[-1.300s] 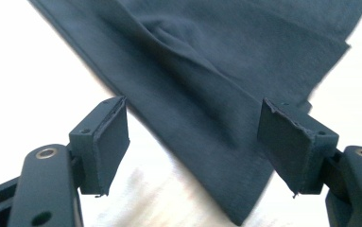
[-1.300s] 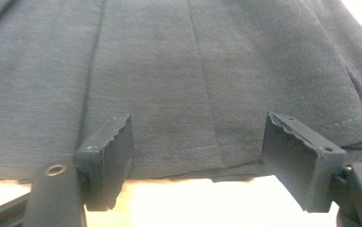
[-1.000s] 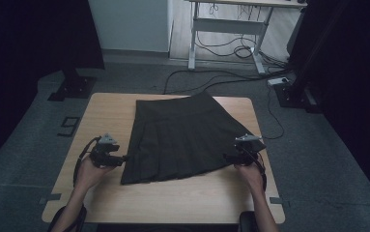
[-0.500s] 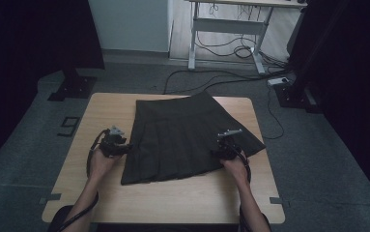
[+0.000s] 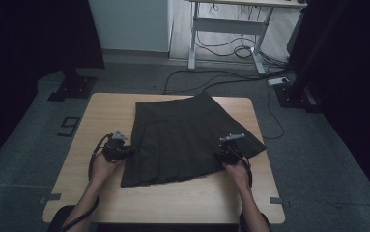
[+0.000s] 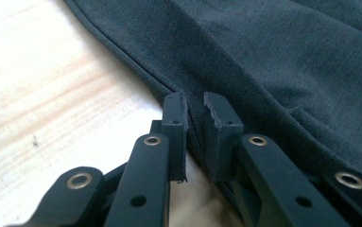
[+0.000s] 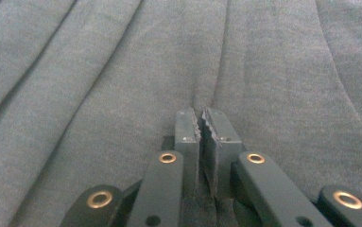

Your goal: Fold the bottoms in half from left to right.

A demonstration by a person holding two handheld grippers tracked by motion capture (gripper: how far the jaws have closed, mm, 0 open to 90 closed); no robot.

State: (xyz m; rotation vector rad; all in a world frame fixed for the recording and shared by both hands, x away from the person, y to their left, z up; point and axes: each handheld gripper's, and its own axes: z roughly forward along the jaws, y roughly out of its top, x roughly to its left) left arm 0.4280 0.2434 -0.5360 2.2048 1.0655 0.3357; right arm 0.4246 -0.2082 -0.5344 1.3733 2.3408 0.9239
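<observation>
While the dark pleated skirt (image 5: 187,140) lies spread flat on the wooden table (image 5: 100,108), both grippers are engaged at its opposite side edges. The skirt sits centrally on the table, waistband toward the far edge and hem toward the person, with bare tabletop on every side of it.

Left gripper (image 5: 124,151): at the skirt's left side edge, about halfway between waistband and hem, held in the person's left hand (image 5: 103,169). In the left gripper view the gripper (image 6: 195,106) has its jaws drawn nearly together, having just been closing, with the seamed edge of the skirt (image 6: 263,56) running up between them. A narrow gap remains at the tips; the fabric appears pinched lower down between the pads, though the contact itself is partly hidden. Pale table (image 6: 51,94) surface lies to the outer side of that edge.

Right gripper (image 5: 221,153): on the skirt's right part, near the side edge and a little above the hem, held in the right hand (image 5: 235,171). In the right gripper view the gripper (image 7: 201,118) has its jaws pressed almost together, also just closed in, with a small raised fold of the skirt (image 7: 98,71) cloth caught between the pads. Pleat lines run away from the tips across the fabric.

A desk frame (image 5: 226,29) and loose cables (image 5: 211,79) stand on the floor beyond the table's far edge.
</observation>
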